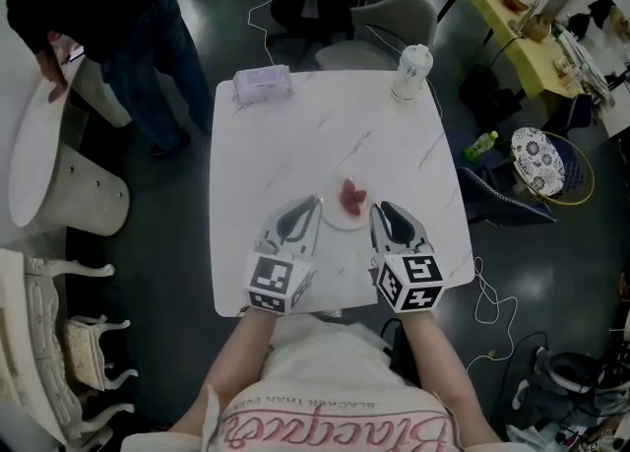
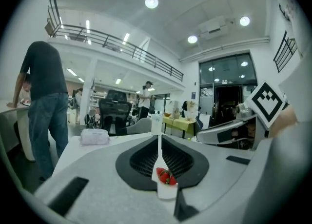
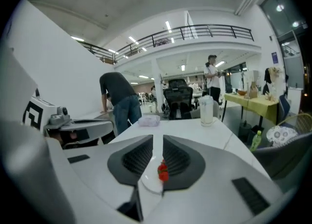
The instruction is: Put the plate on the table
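Plate (image 1: pixel 340 220) of strawberries (image 1: pixel 352 196) on table (image 1: pixel 295 135), left claw (image 2: pixel 159 140) pressed nearly together, right claw (image 3: pixel 157 142) half spread, plate between

- Our left gripper (image 1: pixel 313 204) points far and slightly right, its jaws drawn almost together with only a thin slit between them.
- Our right gripper (image 1: pixel 380 207) points far and slightly left, its jaws a narrow gap apart.
- Our left forearm (image 1: pixel 234 366) and right forearm (image 1: pixel 441 366) are bare and reach forward side by side.

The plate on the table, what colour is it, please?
White plate, clearest in the head view.
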Tool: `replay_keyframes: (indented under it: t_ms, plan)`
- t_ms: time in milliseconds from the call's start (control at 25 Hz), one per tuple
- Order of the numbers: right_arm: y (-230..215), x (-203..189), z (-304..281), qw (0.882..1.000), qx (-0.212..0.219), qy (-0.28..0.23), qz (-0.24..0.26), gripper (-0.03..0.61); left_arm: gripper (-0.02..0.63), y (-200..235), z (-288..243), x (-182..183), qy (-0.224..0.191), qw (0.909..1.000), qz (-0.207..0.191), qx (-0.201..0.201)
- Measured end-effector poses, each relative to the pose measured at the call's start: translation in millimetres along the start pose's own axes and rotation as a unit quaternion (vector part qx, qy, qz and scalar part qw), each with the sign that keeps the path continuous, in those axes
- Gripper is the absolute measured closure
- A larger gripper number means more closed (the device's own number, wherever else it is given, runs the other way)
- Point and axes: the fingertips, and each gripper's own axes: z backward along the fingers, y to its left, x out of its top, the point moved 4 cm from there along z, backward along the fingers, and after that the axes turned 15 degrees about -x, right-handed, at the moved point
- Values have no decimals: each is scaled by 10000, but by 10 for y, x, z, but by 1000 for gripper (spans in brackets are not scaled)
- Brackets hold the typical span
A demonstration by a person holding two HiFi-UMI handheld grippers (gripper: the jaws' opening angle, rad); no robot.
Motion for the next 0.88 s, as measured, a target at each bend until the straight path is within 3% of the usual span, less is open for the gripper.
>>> replay_keyframes:
  t_ms: [160, 320, 560, 880]
  plan:
    - [111, 365, 400, 9941, 25, -1033, 327, 540, 607, -145, 109, 269, -293, 9981, -545, -27]
    - [91, 543, 733, 9816, -387, -1831, 376, 546, 607, -305, 213, 564, -863, 9916, -967, 2]
    - [76, 589, 904, 9734, -461, -2229, 251, 555, 609, -460, 235, 629, -958, 9884, -1179, 6]
    - [97, 583, 949, 9730, -447, -2225, 434, 569, 609, -517, 221, 648, -950, 9873, -1273, -38]
